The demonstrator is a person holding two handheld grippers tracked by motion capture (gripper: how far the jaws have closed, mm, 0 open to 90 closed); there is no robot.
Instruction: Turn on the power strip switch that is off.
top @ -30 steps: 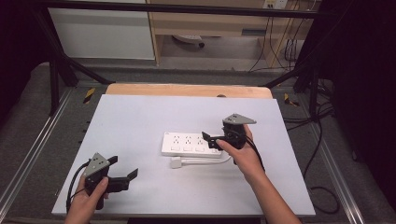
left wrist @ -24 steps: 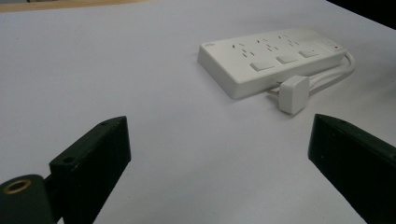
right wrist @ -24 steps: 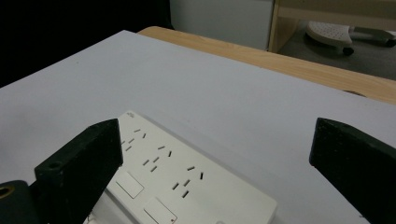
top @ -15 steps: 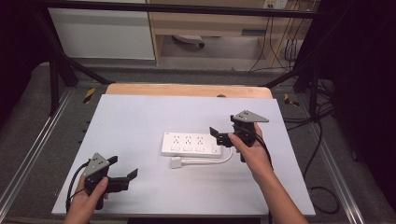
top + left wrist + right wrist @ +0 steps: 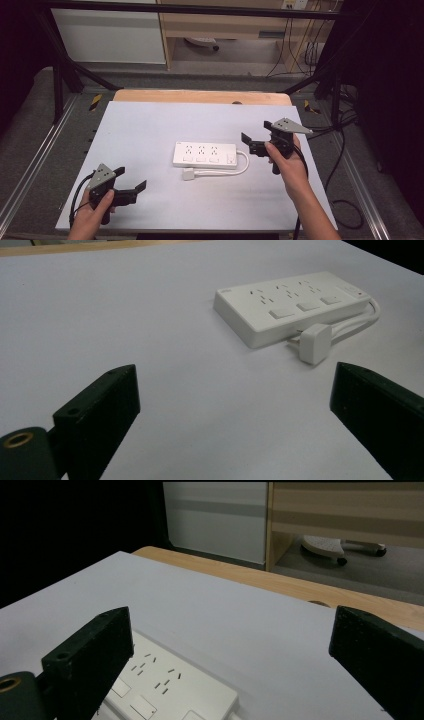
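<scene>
A white power strip (image 5: 205, 154) lies flat in the middle of the white table (image 5: 150, 125). Its cord (image 5: 243, 165) loops round the right end, and the white plug (image 5: 189, 175) rests just in front of it. My right gripper (image 5: 256, 131) is held open above the table, right of the strip, with nothing between its jaws. My left gripper (image 5: 131, 179) is open at the front left, well apart from the strip. The left gripper view has the strip (image 5: 290, 305) and plug (image 5: 315, 342) ahead of the open left gripper (image 5: 232, 375). In the right gripper view the strip (image 5: 170, 685) lies below the open right gripper (image 5: 230, 615).
A wooden board edge (image 5: 200, 96) runs along the table's far side. Behind it stand a white cabinet (image 5: 110, 35) and a wooden shelf with a chair base (image 5: 200, 44) under it. Black cables (image 5: 345, 150) hang off the right side. Metal rails (image 5: 30, 170) flank the table.
My right gripper has drawn back to the right, away from the strip's right end, and risen a little. The left gripper has stayed put.
</scene>
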